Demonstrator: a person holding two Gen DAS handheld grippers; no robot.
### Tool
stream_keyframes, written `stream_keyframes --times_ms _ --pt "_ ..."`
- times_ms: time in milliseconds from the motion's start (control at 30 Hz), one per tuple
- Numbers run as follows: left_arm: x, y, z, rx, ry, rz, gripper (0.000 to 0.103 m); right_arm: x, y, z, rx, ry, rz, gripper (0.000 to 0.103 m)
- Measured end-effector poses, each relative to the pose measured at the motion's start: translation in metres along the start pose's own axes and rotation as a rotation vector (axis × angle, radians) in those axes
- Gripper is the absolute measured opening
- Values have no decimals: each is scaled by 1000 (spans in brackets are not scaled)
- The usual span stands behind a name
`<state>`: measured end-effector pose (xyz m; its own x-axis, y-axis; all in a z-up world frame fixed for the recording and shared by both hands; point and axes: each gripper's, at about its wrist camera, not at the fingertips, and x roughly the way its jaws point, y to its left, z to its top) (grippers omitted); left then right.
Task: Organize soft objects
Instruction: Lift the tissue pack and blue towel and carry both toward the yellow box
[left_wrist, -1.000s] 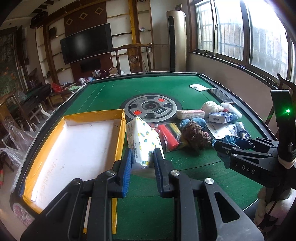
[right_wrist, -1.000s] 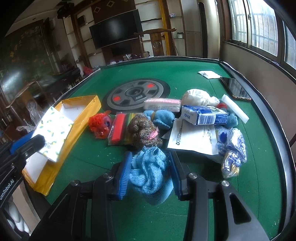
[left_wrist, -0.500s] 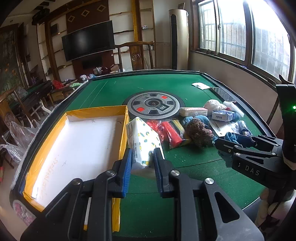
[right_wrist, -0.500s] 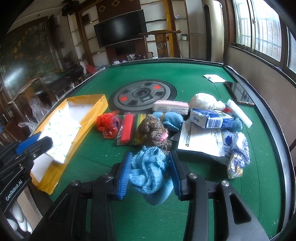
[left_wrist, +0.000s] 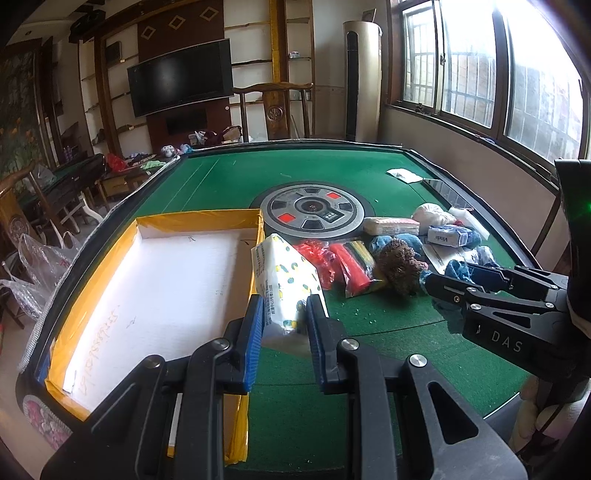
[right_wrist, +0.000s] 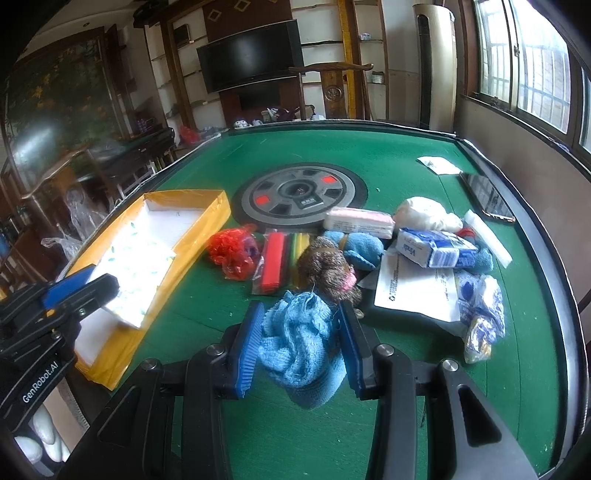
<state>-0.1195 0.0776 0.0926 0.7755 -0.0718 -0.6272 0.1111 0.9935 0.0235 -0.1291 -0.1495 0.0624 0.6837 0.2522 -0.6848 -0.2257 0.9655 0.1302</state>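
Observation:
My left gripper is shut on a white tissue pack with coloured dots and holds it above the right wall of the yellow-rimmed white box. The same pack shows over the box in the right wrist view. My right gripper is shut on a crumpled blue knitted cloth, lifted above the green table. A pile of soft items lies ahead: a red mesh bag, a brown scrubber, a blue cloth.
A round grey hub sits at the table centre. A blue tissue pack, a white paper sheet, a pink pack, a white bundle and a phone lie at right.
Both grippers have risen and pulled back a little with their loads. The left gripper's tissue pack has shifted slightly toward the box.

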Motion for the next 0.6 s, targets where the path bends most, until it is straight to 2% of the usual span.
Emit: stream_keyframes --times_ms 133,267,400,533,600 --pt "-3 15 5 -28 -12 -2 20 2 10 9 -21 0 13 36" --pt "-4 53 19 -100 -23 5 20 6 29 26 -54 -5 51 36" --pt "18 100 29 -181 3 13 20 16 54 45 -82 1 121 36" --pt "40 141 28 -308 64 -76 20 41 84 65 -114 18 180 36" --pt "41 149 25 -337 64 -79 20 56 98 72 -116 36 212 36"
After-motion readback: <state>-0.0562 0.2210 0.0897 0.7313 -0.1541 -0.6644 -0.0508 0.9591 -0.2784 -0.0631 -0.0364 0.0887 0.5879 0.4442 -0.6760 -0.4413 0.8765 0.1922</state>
